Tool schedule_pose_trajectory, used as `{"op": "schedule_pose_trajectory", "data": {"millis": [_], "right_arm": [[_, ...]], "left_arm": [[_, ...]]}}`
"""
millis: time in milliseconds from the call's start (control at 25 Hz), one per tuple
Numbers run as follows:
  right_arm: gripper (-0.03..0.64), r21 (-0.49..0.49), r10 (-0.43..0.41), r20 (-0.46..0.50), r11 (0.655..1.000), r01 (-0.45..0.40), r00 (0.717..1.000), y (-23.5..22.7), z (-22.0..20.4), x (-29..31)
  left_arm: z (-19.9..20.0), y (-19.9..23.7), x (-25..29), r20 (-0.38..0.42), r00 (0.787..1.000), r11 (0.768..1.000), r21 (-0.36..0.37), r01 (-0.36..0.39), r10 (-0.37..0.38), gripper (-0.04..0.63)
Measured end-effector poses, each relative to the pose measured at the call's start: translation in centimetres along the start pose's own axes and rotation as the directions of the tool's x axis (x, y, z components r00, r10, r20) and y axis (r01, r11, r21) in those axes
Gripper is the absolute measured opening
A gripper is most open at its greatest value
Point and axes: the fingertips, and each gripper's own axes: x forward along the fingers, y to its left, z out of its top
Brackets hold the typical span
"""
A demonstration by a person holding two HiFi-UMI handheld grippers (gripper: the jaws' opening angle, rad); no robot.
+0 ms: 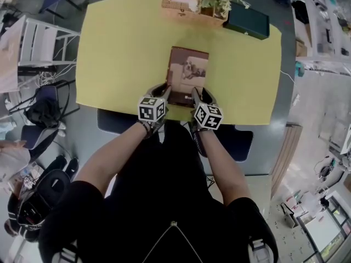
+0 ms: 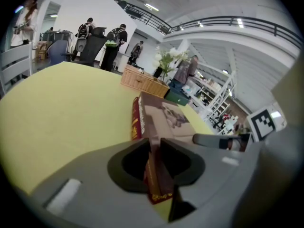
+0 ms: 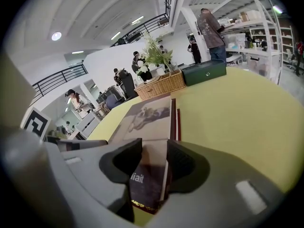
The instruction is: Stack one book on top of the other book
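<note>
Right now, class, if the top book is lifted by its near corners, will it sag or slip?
The top book probably stays stiff: its cover lies flat. It may slide: it merely rests on the red book.

Left tongs [image 2: 154, 148] and right tongs [image 3: 154, 152]: grey plastic, matt, smooth. Top book [image 1: 188, 70] between their jaws: brown paper-look cover, matt, white page edges; lower book [image 2: 136, 120] beneath has a dark red cover, slight sheen, gilt print. Worktop [image 1: 120, 53] under the tongs: yellow, smooth, matt; beyond them a woven wicker basket [image 1: 175, 1] and a dark green box [image 1: 248, 22] with smooth, faintly glossy faces.
</note>
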Motion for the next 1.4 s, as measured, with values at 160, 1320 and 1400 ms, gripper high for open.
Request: {"op": "schedule_pose_trajectory", "data": {"millis": [160, 1320, 1400], "right_arm": [[0.167, 0.004, 0.004, -0.007, 1.0, -0.004, 1.0, 0.1, 0.1, 0.0], [0.167, 0.081, -0.037, 0.072, 0.996, 0.031, 0.997, -3.5, 3.2, -2.0], [0.167, 0.086, -0.051, 0.122, 0.995, 0.041, 0.991, -4.4, 5.7, -3.3]], "left_arm": [[0.1, 0.1, 0.0, 0.001, 1.0, 1.0, -0.001, -0.003, 0.003, 0.089], [3.0, 3.2, -4.1, 0.035, 0.999, 1.0, 0.011, -0.025, 0.025, 0.106], [4.8, 4.1, -5.8, 0.076, 0.997, 0.999, 0.008, -0.034, 0.033, 0.095]]}}
